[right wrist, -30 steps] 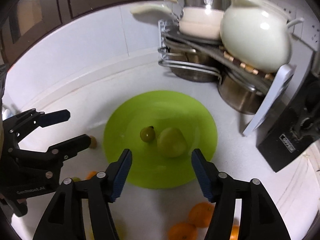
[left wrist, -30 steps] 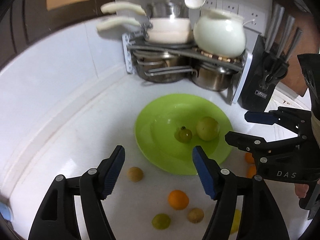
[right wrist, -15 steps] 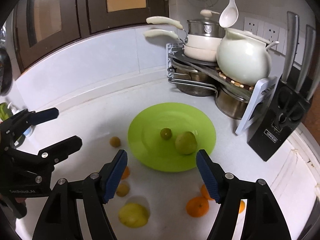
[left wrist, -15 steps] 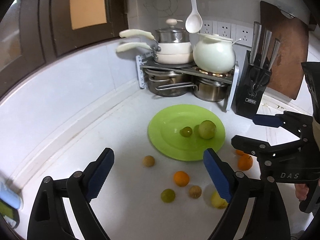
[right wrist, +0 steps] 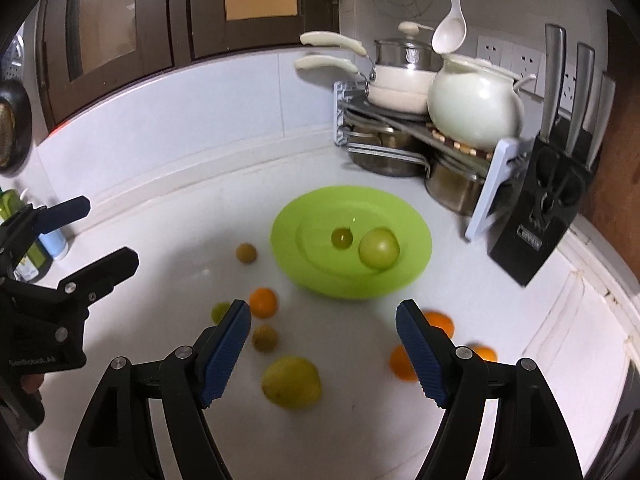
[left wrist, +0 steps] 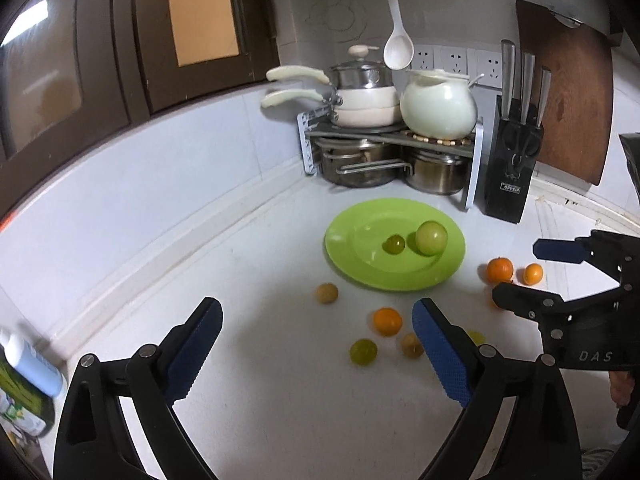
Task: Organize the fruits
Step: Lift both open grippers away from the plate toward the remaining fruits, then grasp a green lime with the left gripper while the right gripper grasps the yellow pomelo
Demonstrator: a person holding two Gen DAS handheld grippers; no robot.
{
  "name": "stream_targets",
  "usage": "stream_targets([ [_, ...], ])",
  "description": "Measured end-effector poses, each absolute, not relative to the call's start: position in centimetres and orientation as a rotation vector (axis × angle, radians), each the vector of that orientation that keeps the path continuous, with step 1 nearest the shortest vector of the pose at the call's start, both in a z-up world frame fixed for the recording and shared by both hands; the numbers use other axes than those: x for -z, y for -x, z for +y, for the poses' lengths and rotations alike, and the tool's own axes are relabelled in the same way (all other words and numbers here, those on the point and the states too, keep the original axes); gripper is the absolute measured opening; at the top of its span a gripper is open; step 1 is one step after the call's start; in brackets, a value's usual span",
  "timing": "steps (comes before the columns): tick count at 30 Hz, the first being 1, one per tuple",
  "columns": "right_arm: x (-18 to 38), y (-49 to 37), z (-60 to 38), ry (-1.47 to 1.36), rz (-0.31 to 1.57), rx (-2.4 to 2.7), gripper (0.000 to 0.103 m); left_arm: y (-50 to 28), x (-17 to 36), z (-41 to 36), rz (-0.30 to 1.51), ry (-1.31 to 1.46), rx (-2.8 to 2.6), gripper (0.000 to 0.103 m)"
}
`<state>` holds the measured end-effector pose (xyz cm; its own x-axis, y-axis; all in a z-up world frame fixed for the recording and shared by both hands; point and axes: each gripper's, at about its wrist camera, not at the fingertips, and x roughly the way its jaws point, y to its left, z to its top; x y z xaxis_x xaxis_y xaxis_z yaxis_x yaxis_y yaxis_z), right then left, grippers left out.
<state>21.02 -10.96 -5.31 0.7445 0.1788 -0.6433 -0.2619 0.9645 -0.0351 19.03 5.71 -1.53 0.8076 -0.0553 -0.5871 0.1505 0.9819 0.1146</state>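
Note:
A green plate [left wrist: 448, 276] [right wrist: 288, 248] on the white counter holds a pale green apple [left wrist: 431, 237] [right wrist: 379, 248] and a small dark green fruit [left wrist: 394, 244] [right wrist: 342, 237]. Loose fruits lie in front of the plate: oranges [left wrist: 387, 321] [right wrist: 263, 302], small brown fruits [left wrist: 327, 293] [right wrist: 246, 253], a small green fruit [left wrist: 363, 352], a large yellow-green fruit [right wrist: 291, 381], more oranges at the right [left wrist: 499, 269] [right wrist: 439, 322]. My left gripper [left wrist: 316, 344] and right gripper [right wrist: 322, 344] are both open and empty, held above the counter, well back from the plate.
A pot rack [left wrist: 390, 140] with pans and a white pot [left wrist: 438, 106] stands in the back corner. A black knife block [left wrist: 512, 176] stands to its right, a cutting board [left wrist: 568, 92] behind. A bottle [left wrist: 28, 364] stands at the far left.
Both grippers have pulled back and up from the plate, still open and empty. The loose fruits on the counter have come into view. The fruits on the plate have not moved.

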Motion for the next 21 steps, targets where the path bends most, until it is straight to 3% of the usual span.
stream_targets([
  [21, 11.7, -21.6, -9.6, 0.130, 0.923, -0.248, 0.075, -20.7, 8.7, 6.4, 0.806, -0.165, 0.152, 0.097],
])
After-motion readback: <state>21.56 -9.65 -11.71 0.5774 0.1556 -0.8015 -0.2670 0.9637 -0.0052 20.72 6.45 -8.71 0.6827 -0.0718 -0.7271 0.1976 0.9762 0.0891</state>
